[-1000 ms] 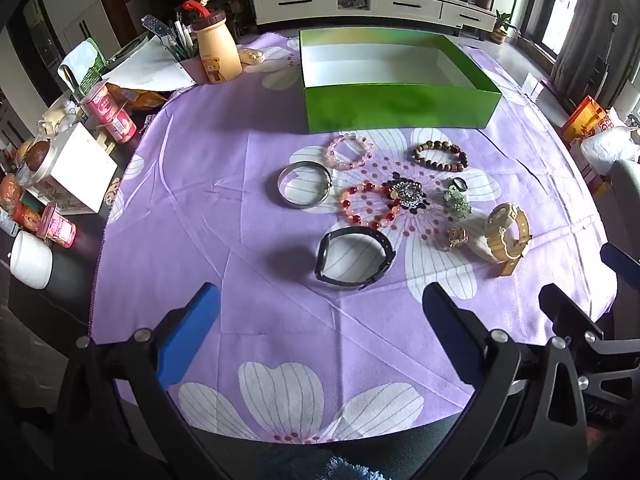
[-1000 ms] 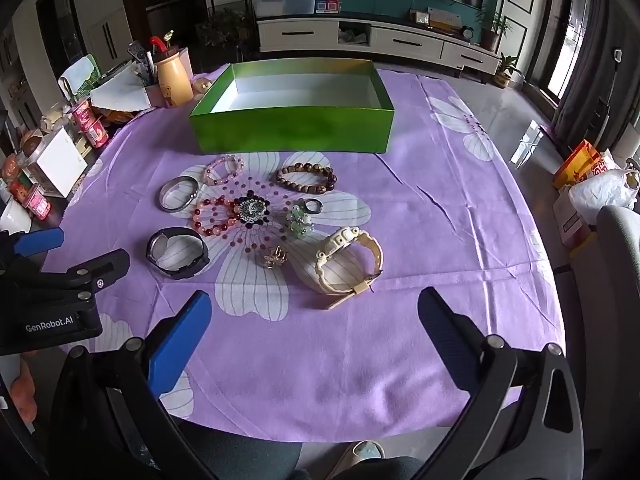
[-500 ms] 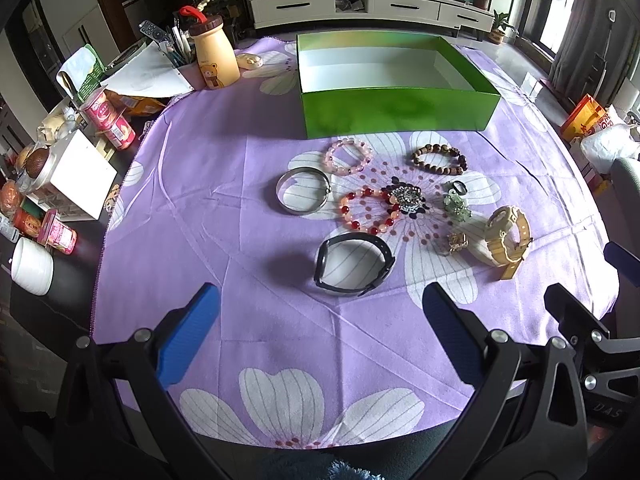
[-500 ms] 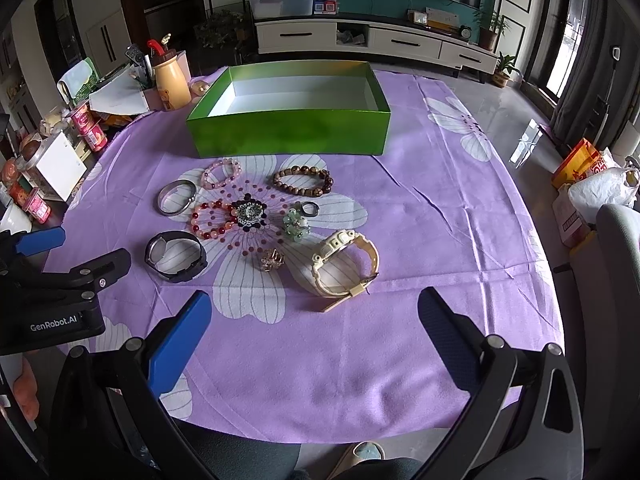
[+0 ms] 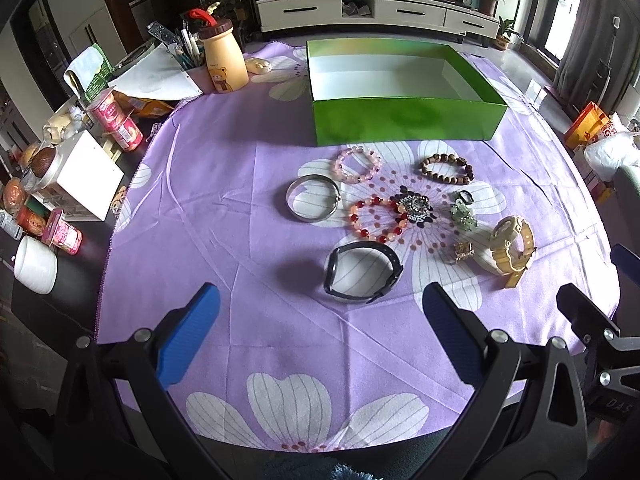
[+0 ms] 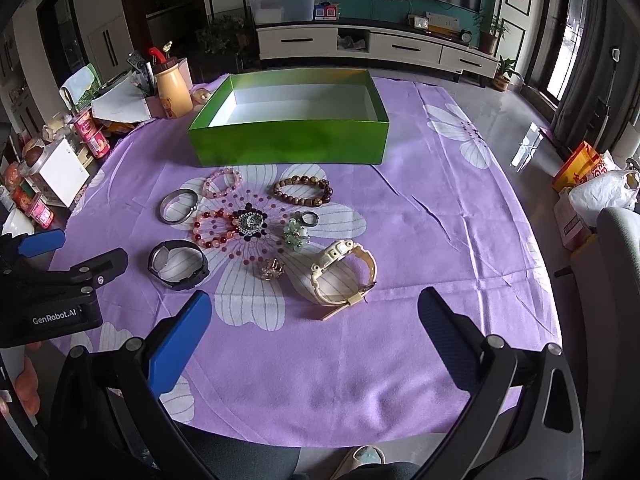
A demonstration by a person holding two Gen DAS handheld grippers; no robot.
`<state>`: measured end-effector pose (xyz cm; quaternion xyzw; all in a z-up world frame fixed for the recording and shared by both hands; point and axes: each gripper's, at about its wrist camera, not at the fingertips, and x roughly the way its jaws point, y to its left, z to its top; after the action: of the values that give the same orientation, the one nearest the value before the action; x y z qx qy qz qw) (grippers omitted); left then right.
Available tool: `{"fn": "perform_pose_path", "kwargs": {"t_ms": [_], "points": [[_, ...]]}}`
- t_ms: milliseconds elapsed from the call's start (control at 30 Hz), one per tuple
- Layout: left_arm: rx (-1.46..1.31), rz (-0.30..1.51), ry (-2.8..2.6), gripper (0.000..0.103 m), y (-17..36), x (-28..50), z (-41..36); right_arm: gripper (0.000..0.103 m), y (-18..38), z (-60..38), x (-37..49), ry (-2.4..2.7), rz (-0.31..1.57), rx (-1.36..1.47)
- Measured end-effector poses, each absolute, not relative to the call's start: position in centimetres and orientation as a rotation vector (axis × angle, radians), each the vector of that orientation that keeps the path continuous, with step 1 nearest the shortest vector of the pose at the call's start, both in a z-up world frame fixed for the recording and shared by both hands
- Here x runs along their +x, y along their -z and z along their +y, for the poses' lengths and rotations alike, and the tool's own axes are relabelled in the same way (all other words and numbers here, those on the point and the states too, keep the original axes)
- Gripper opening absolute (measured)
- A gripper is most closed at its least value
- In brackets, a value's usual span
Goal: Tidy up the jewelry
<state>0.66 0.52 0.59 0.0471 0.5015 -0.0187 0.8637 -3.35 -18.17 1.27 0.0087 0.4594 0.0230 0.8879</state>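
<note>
An empty green box (image 5: 404, 122) (image 6: 288, 146) stands at the far side of the purple flowered cloth. In front of it lie a pink bead bracelet (image 5: 358, 164), a brown bead bracelet (image 5: 446, 168), a silver bangle (image 5: 313, 203), a red bead bracelet (image 5: 376, 224), a dark brooch (image 5: 416, 206), a black band (image 5: 362, 272) (image 6: 178, 265) and a cream watch (image 5: 512, 246) (image 6: 344, 278). My left gripper (image 5: 320, 320) is open, near the front edge, just short of the black band. My right gripper (image 6: 314, 320) is open below the cream watch. Neither holds anything.
A bear-printed yellow bottle (image 5: 222, 60), papers (image 5: 154, 78), pink cans (image 5: 118, 122), a white box (image 5: 78, 178) and a white cup (image 5: 34, 264) crowd the left edge. A small ring (image 6: 310, 218), green charm (image 6: 296, 236) and gold trinket (image 6: 272, 270) lie among the jewelry. Bags (image 6: 600, 184) sit on the floor right.
Both views have shifted slightly, with the jewelry a little lower and nearer. Both grippers stay open; nothing on the cloth has moved.
</note>
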Motion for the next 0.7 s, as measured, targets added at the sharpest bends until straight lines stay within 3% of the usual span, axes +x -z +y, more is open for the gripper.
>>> {"fn": "perform_pose_path", "kwargs": {"t_ms": [700], "points": [[0.088,1.037,0.082,0.101,-0.5,0.41,0.58,0.102,-1.3,-18.81,-3.94,-0.026,0.951,0.041]]}}
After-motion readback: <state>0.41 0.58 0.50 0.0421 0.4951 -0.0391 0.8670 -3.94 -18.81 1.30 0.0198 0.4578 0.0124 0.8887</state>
